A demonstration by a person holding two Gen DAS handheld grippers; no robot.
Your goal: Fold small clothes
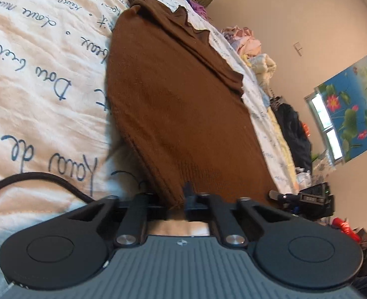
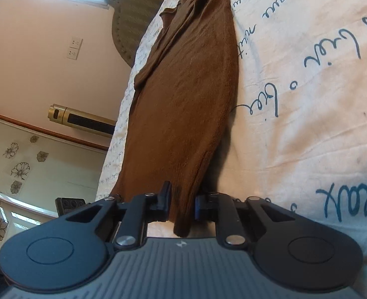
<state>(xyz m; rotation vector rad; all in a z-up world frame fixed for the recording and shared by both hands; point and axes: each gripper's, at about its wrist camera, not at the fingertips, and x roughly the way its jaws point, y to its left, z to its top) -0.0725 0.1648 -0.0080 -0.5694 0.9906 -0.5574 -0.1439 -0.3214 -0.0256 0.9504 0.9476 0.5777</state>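
Observation:
A brown knit garment (image 1: 178, 104) lies stretched along a bed covered by a white sheet (image 1: 34, 57) printed with blue handwriting. My left gripper (image 1: 177, 200) is shut on the garment's near hem and lifts that edge slightly off the sheet. In the right wrist view the same brown garment (image 2: 183, 99) runs away from the camera, and my right gripper (image 2: 182, 204) is shut on another part of its near edge. The cloth hangs pinched between both pairs of fingers. The far end with sleeves is bunched near the headboard.
Piles of other clothes (image 1: 248, 47) sit along the bed's far side, with dark clothing (image 1: 293, 129) beyond. A padded headboard (image 2: 133, 17) stands at the bed's end. A gold tower fan (image 2: 81, 119) and wall sockets (image 2: 73, 48) are beside the bed.

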